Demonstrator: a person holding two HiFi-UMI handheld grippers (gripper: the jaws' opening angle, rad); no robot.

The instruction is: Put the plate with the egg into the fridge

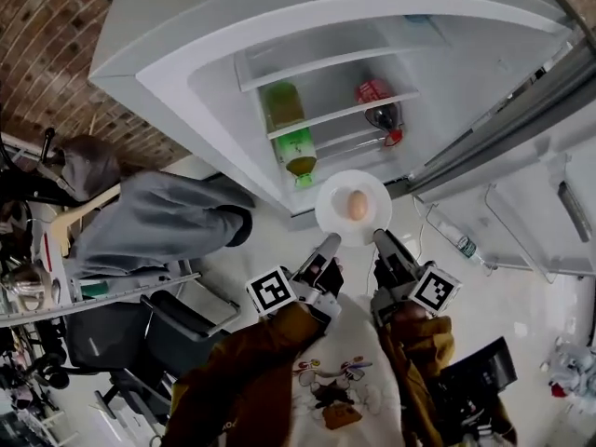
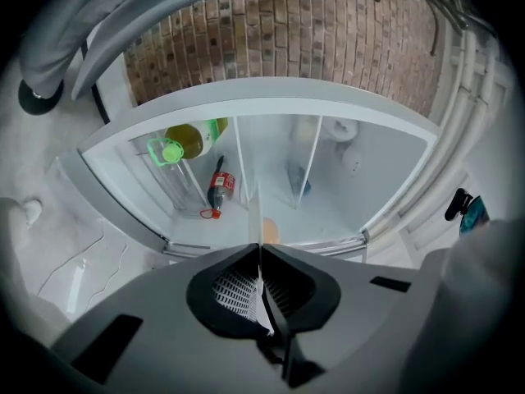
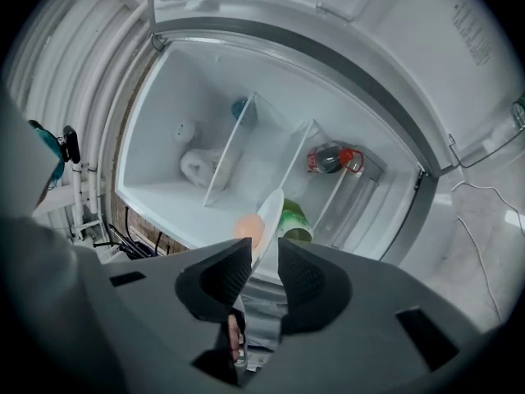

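Observation:
A white plate [image 1: 341,214] with a brown egg [image 1: 357,205] on it hangs level in front of the open fridge [image 1: 186,82], just outside its lower shelves. My left gripper [image 1: 331,241] is shut on the plate's near left rim, and my right gripper [image 1: 379,237] on its near right rim. In the left gripper view the plate [image 2: 260,213] shows edge-on between the left gripper [image 2: 260,249] jaws, the egg [image 2: 271,231] beyond. In the right gripper view the right gripper [image 3: 264,251] pinches the plate [image 3: 271,212], with the egg [image 3: 248,230] to its left.
On the fridge shelves lie a green bottle [image 1: 292,142] and a red cola bottle [image 1: 380,103]. The fridge door [image 1: 521,110] stands open at the right. A grey jacket [image 1: 158,217] hangs over a chair at the left. A small bottle [image 1: 458,240] lies on the floor.

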